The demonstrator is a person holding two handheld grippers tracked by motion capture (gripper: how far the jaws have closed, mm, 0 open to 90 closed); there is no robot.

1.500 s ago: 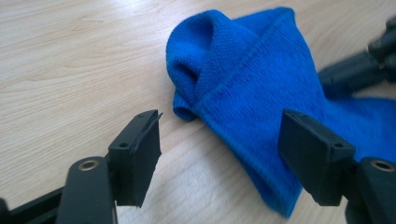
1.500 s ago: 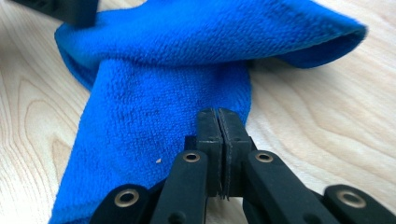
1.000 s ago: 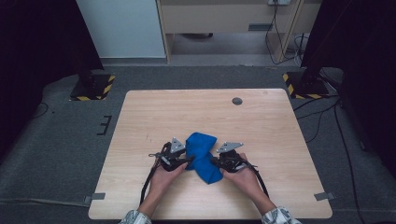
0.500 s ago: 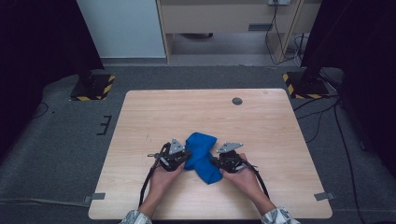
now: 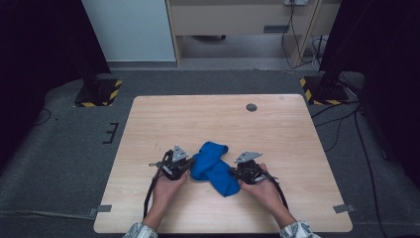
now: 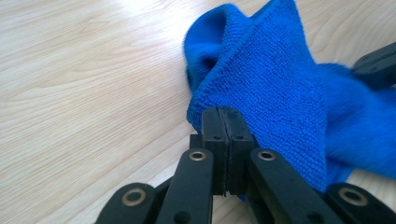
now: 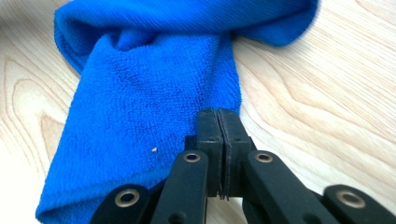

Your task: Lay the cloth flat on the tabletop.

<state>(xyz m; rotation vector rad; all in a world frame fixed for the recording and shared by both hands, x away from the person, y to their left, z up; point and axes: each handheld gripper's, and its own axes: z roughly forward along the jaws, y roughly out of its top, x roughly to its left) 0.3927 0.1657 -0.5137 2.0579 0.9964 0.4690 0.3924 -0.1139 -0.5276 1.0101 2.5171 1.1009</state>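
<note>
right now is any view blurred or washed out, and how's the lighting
High view: the table is evenly lit, its surroundings dark, the cloth a bit soft. Left gripper view: glare whitens the wood at the top edge; the cloth weave is crisp. Right gripper view: the near wood at the lower left is washed out, and the cloth's far fold is blurred.

The cloth (image 5: 214,167) is a solid bright blue, with a fine ribbed weave on one face and a fuzzier nap on the other. The surface (image 5: 208,121) is pale wood with long tan grain lines (a small dark grey disc (image 5: 251,107) sits in it). Each hand-held gripper (image 6: 223,122) has matte black jaws with brassy rivets. The floor (image 5: 64,148) is dark grey carpet; yellow-and-black hazard stripes (image 5: 115,94) edge the stand bases.
</note>
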